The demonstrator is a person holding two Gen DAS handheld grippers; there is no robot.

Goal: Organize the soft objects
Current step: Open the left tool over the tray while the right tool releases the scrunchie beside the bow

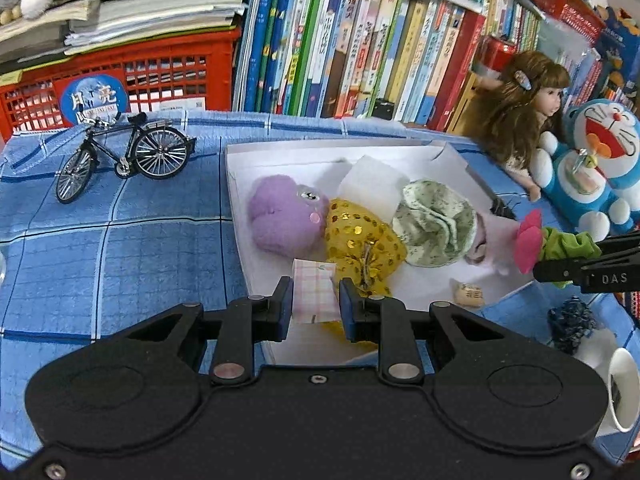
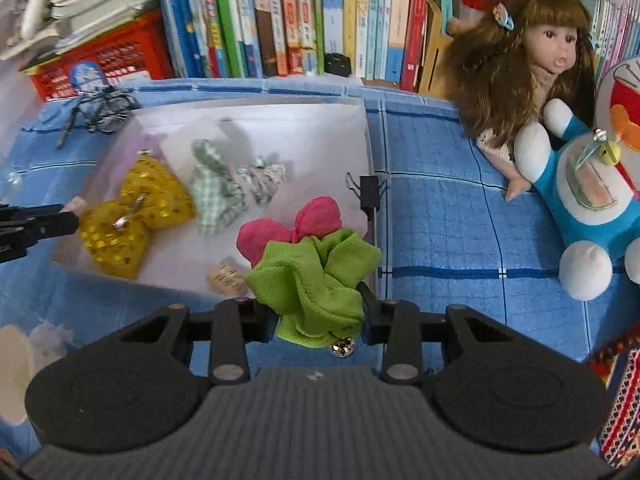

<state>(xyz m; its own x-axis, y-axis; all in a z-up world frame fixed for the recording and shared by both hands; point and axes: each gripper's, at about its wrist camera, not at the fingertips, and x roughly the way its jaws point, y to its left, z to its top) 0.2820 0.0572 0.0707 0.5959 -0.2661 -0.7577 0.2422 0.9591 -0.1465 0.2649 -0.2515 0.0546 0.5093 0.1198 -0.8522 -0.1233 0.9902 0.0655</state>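
Holding purple plush [image 1: 282, 216], yellow bow [image 1: 362, 240]: white box [image 1: 236, 184]; left claw [image 1: 314, 304] pinches pink packet [image 1: 314, 292], right claw [image 2: 318, 312] grips green scrunchie [image 2: 316, 280].

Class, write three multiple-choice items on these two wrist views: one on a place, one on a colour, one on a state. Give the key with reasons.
1. Where does the sequinned bow lie?
A. in the white box
B. on the books
C. beside the toy bicycle

2. What colour is the scrunchie in the right tongs?
A. purple
B. green
C. blue

3. How are the left tongs?
A. empty and wide open
B. out of view
C. holding a pink checked packet

Key: 1 A, it rests on the box floor; 2 B, green fabric with a pink flower; 3 C, the packet sits between the pads.
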